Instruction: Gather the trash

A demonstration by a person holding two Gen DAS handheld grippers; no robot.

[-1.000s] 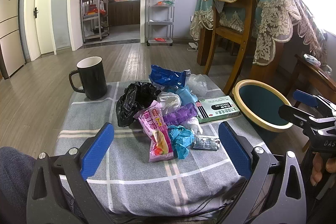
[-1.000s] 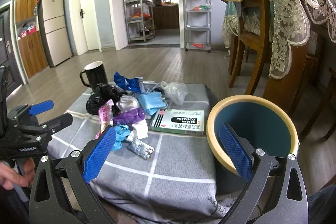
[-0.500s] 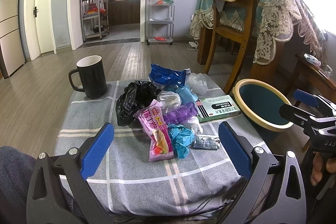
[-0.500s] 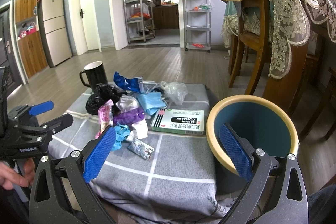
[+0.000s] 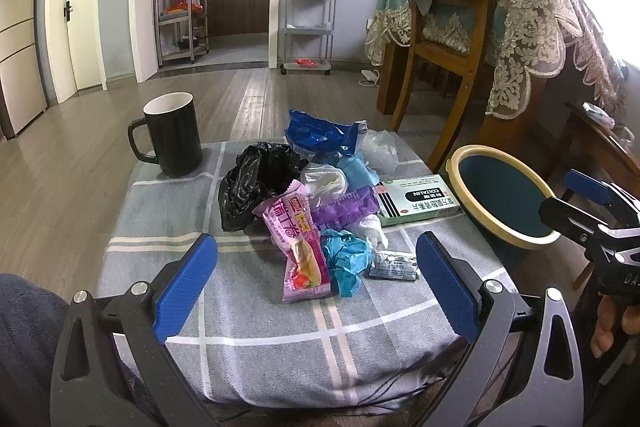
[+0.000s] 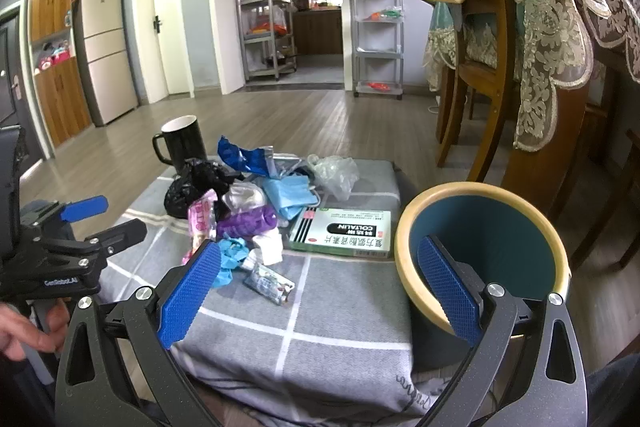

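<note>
A pile of trash lies on a grey checked cushion [image 5: 248,331]: a black plastic bag [image 5: 252,183], a pink snack wrapper [image 5: 298,243], a purple wrapper [image 5: 344,211], crumpled blue paper [image 5: 346,259], a blue bag [image 5: 320,135], a green medicine box [image 5: 418,199] and a small blister pack [image 5: 394,265]. A teal bin with a cream rim [image 5: 504,203] stands right of the cushion. My left gripper [image 5: 316,285] is open and empty, near the front of the pile. My right gripper [image 6: 318,297] is open and empty, between the cushion [image 6: 344,311] and the bin [image 6: 480,239].
A black mug [image 5: 172,135] stands at the cushion's back left. A wooden chair [image 5: 444,39] and a table with a lace cloth [image 5: 552,23] stand behind the bin. Shelving racks [image 5: 310,11] stand against the far wall.
</note>
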